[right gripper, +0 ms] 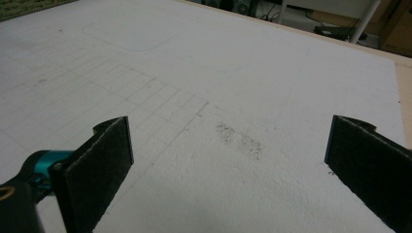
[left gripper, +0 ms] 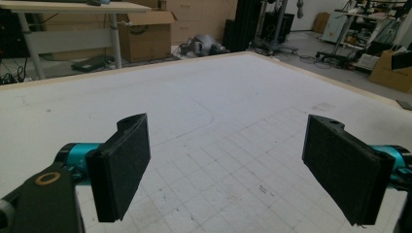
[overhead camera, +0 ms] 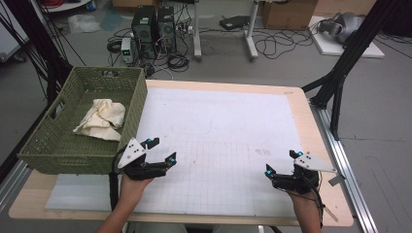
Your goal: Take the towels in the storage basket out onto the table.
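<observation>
On the white gridded foam mat (overhead camera: 218, 126), the black left gripper (overhead camera: 162, 150) hovered with jaws spread wide, empty, just beside the green woven plastic basket (overhead camera: 63, 145) (a crumpled cream cloth (overhead camera: 102, 119) lay inside). The black right gripper (overhead camera: 283, 162), well apart, was likewise spread and empty.

wooden table (overhead camera: 318, 141), white mat (overhead camera: 223, 126), green basket (overhead camera: 73, 145)
</observation>
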Demonstrator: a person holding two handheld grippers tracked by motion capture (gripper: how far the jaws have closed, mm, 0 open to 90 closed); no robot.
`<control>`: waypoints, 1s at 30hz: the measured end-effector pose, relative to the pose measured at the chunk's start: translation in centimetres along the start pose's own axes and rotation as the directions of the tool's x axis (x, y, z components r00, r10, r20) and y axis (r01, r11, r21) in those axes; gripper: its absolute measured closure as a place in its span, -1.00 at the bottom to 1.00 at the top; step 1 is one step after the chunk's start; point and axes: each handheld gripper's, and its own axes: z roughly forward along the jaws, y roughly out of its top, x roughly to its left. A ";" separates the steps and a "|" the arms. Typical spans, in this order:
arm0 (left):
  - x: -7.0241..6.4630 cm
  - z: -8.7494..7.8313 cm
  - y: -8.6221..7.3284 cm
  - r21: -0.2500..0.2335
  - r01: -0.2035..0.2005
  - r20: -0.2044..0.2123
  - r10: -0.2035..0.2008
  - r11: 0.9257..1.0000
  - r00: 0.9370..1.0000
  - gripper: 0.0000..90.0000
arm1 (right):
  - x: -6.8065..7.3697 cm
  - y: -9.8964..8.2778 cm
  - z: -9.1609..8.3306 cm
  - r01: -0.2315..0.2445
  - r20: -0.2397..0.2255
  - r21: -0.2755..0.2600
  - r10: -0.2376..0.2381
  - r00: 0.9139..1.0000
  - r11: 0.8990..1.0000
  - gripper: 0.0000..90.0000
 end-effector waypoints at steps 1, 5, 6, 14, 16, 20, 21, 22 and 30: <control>0.0 0.0 0.0 0.001 -0.001 -0.001 0.001 1.000 1.000 -0.60 | 0.0 0.0 0.0 -0.001 -0.001 0.001 0.001 1.000 1.000 -0.94; 0.0 0.1 0.0 0.005 -0.002 0.003 0.002 1.000 1.000 -0.61 | 0.0 -0.1 0.0 -0.001 -0.004 0.001 0.001 1.000 1.000 -0.94; -0.1 0.1 0.0 0.001 -0.003 0.008 0.003 1.000 1.000 -0.61 | 0.0 -0.1 0.1 0.001 -0.004 -0.001 -0.001 1.000 1.000 -0.94; -0.5 0.2 0.2 -0.001 -0.009 0.035 0.009 1.000 0.999 -0.63 | -0.1 -0.2 0.4 -0.009 -0.024 0.002 0.009 1.000 1.000 -0.94; -0.5 0.2 0.4 0.000 -0.019 0.032 0.019 1.000 0.999 -0.63 | -0.1 -0.3 0.4 0.002 -0.025 0.004 -0.002 1.000 1.000 -0.94; -0.7 0.1 0.6 0.004 -0.015 0.039 0.015 1.000 0.999 -0.62 | -0.2 -0.3 0.3 0.000 -0.026 -0.002 0.000 1.000 1.000 -0.94; -0.7 0.0 0.5 0.006 -0.011 0.038 0.011 1.000 0.999 -0.62 | -0.2 -0.3 0.3 0.000 -0.026 -0.002 0.000 1.000 1.000 -0.94; -0.7 0.0 0.5 0.009 -0.010 0.040 0.010 1.000 0.999 -0.62 | -0.3 -0.3 0.4 -0.011 -0.028 -0.001 0.011 1.000 1.000 -0.94; -0.6 -0.6 1.2 -0.001 -0.008 0.053 0.008 1.000 0.999 -0.61 | 0.2 0.0 0.9 0.008 -0.045 0.003 -0.007 0.999 1.000 -0.94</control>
